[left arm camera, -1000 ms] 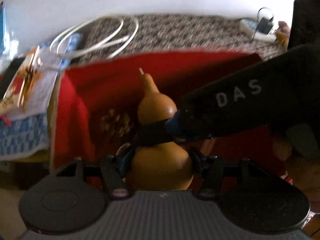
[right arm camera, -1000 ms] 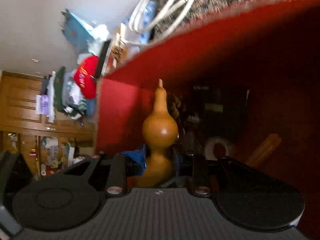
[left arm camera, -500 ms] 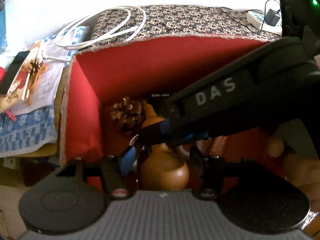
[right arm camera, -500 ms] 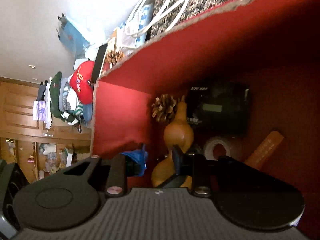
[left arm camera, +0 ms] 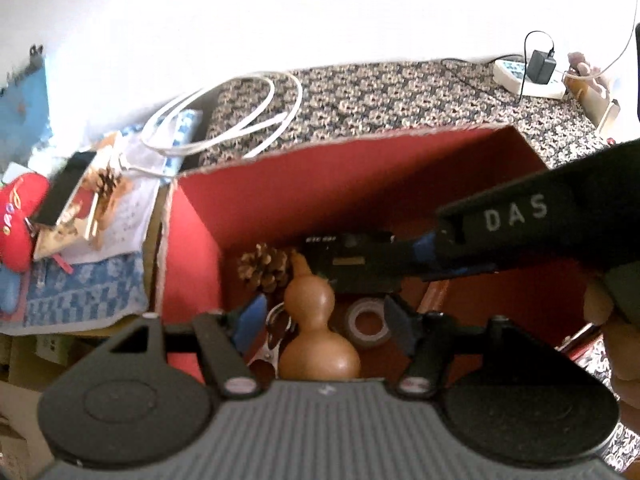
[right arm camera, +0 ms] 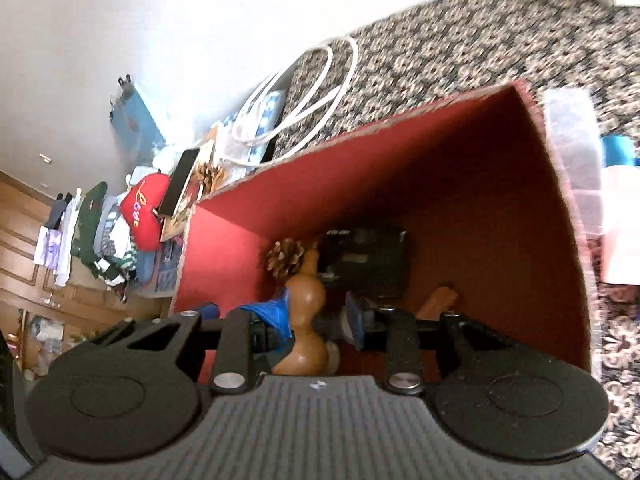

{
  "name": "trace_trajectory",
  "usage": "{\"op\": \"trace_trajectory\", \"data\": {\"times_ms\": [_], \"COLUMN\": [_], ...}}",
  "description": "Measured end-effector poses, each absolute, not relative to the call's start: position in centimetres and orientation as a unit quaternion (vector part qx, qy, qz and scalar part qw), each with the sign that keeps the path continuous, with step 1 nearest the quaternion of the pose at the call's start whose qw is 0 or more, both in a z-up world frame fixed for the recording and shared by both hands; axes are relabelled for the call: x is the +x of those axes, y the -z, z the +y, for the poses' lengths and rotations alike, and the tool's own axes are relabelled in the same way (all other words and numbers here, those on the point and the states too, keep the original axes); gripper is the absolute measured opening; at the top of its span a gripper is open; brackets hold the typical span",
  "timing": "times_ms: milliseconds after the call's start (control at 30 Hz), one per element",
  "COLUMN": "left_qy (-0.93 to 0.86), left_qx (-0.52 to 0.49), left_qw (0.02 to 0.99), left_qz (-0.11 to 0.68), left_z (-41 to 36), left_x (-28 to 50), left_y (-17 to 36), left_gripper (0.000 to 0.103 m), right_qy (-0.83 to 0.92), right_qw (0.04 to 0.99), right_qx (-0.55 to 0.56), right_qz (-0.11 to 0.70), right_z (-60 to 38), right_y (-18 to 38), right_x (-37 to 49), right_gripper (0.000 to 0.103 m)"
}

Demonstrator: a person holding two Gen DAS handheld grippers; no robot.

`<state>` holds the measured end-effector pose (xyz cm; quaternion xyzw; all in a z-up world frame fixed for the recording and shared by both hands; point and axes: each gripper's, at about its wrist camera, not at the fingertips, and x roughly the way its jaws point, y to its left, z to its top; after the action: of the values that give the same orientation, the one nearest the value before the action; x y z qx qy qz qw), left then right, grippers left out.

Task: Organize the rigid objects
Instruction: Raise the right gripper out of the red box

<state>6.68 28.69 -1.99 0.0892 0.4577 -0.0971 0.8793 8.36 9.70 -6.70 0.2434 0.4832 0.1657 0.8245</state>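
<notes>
Both tongs (left arm camera: 322,316) (right arm camera: 318,316) spread, released; gourd (left arm camera: 316,332) base hidden in red box (left arm camera: 256,196).

Bright daylight blows out the white wall (left arm camera: 280,20); box interior (right arm camera: 460,208) shadowed, fisheye edges smeared.

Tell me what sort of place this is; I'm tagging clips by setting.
Probably a lived-in home room: a patterned cloth surface, wooden cabinets with a heap of clothes, and a power strip.
</notes>
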Motion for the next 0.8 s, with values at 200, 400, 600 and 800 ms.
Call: {"op": "trace_trajectory", "data": {"times_ms": [200,400,600,800], "left_qy": [0.079,0.059,0.046,0.044], "left_qx": [0.109,0.126,0.128,0.128], "left_qw": [0.890,0.898,0.904,0.908], "left_qz": [0.436,0.417,0.405,0.396], "left_z": [26.4,23.5,19.6,14.9], "left_x": [5.1,3.3,1.6,-0.1], "left_y": [0.7,-0.6,-1.6,-2.1], "left_gripper": [0.068,0.069,0.070,0.070], "right_qy": [-0.148,-0.149,-0.146,-0.130], "right_qw": [0.847,0.856,0.866,0.871], "right_qx": [0.231,0.217,0.191,0.187], "right_qz": [0.456,0.445,0.437,0.436], "right_z": [7.6,4.3,0.4,-3.9], "right_y": [5.4,4.4,3.5,3.5], "right_x": [6.3,4.6,2.4,0.8], "right_gripper": [0.015,0.015,0.015,0.016]}}
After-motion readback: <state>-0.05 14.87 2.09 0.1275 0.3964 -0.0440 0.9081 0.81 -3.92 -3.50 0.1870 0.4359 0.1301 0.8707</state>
